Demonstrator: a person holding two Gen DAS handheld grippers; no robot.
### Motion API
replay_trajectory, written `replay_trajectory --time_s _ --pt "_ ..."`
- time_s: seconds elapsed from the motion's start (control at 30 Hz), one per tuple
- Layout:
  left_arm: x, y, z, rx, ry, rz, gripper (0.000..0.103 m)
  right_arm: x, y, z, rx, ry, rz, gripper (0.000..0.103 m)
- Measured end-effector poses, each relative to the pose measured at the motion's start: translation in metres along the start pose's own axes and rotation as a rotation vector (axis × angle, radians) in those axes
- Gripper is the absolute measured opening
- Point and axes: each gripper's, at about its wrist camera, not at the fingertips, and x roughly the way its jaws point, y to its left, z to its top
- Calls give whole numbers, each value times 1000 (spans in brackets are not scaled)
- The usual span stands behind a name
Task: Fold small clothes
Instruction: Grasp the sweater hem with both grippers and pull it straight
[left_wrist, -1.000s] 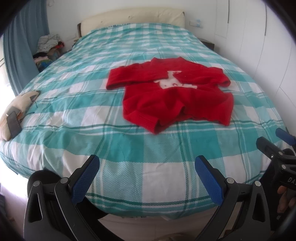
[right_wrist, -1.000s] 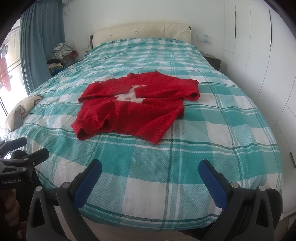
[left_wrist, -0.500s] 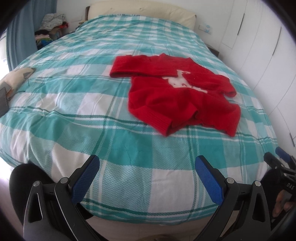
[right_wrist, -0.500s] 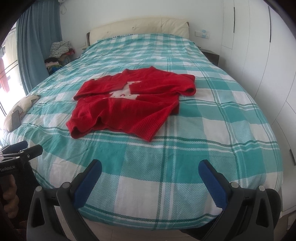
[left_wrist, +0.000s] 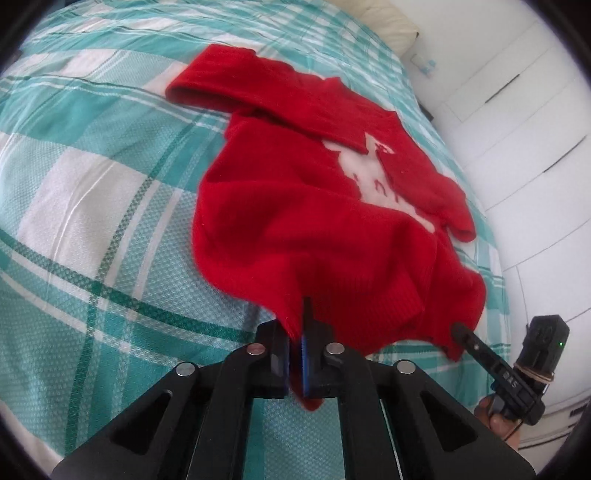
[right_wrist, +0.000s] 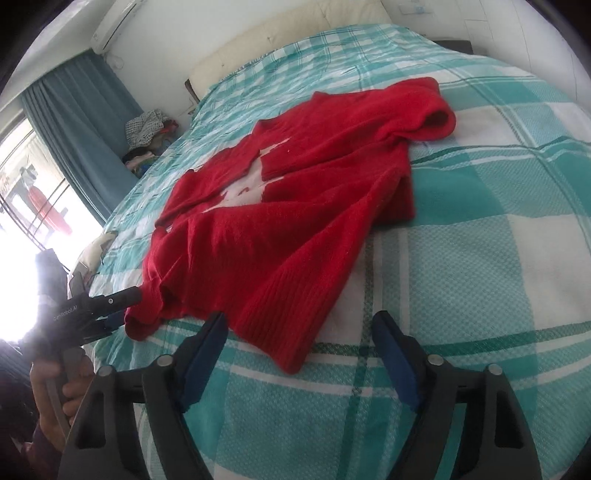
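Left tongs (left_wrist: 294, 354): matte black frame of triangular cut-out arms, four round silver rivets, blue pads on the fingers (left_wrist: 305, 363). Right tongs (right_wrist: 299, 354): same black build, silver rivets, blue pads (right_wrist: 393, 356); seen from the left wrist, its slim black body carried a small green light and pale lettering. Hand (right_wrist: 64, 400) gripped a grey handle; dark sleeve edge showed below
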Motion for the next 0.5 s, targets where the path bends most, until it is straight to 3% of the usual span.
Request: replay_trajectory --time_s 0.03,0.17,0.3,0.4,0.5 --pt "-8 3 -2 8 -6 -4 4 0 -2 2 8 8 2 2" --pt "-57 19 -22 87 13 -34 4 -42 -5 2 21 24 34 4" --pt "-77 26 -50 151 80 -27 3 -84 -10 -16 38 121 64 4" --pt "-70 22 -66 208 99 25 3 -82 -14 -35 30 200 10 4" --pt "-67 26 -66 197 93 41 2 -66 -19 -49 34 233 -31 3"
